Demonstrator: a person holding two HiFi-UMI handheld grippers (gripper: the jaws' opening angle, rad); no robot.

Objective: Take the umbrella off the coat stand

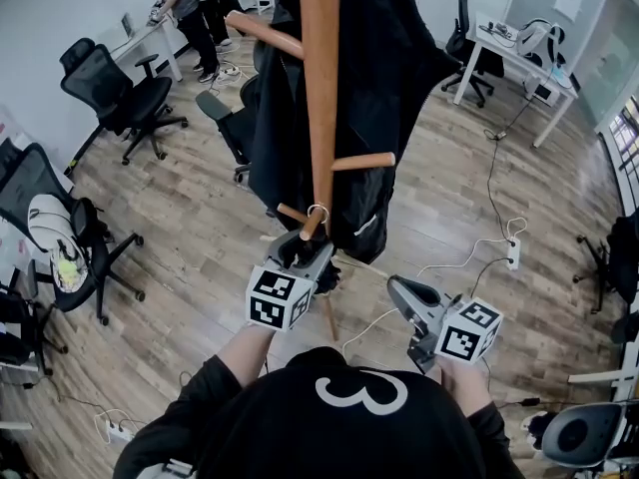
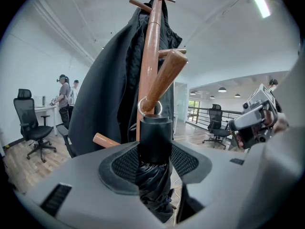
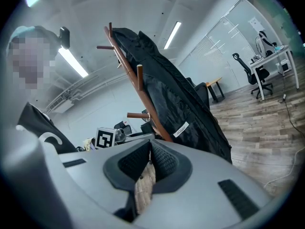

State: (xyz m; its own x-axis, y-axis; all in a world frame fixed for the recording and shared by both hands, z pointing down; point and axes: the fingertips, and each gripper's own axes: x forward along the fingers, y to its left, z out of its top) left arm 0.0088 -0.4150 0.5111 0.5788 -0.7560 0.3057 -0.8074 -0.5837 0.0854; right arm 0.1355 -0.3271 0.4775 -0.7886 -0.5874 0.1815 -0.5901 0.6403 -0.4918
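1. Two grippers in the shot, but only the left gripper (image 1: 300,250) was doing any work. Its jaws were clamped on the black handle end of the folded umbrella (image 2: 154,142), one pad on each side.
2. The umbrella was still hanging on the coat stand (image 1: 319,78). The metal ring (image 2: 149,107) at its top was looped round a slanted wooden peg (image 2: 164,75) low down on the pole.
3. In the left gripper view the folded black fabric bunched up and hung below the pads.
4. The right gripper (image 1: 403,289) sat off to the right, well apart from the stand. Its jaws were closed together with nothing between them, and only wood floor showed past the pads.
5. A black coat (image 1: 389,78) was draped over the upper pegs and covered a good part of the pole.
6. Background stuff: an office chair (image 1: 115,93) on the left, a white desk (image 1: 519,63) at the far right, and a person (image 1: 190,8) standing by another desk at the back. A power strip (image 1: 513,255) lay with its cables on the wood floor.
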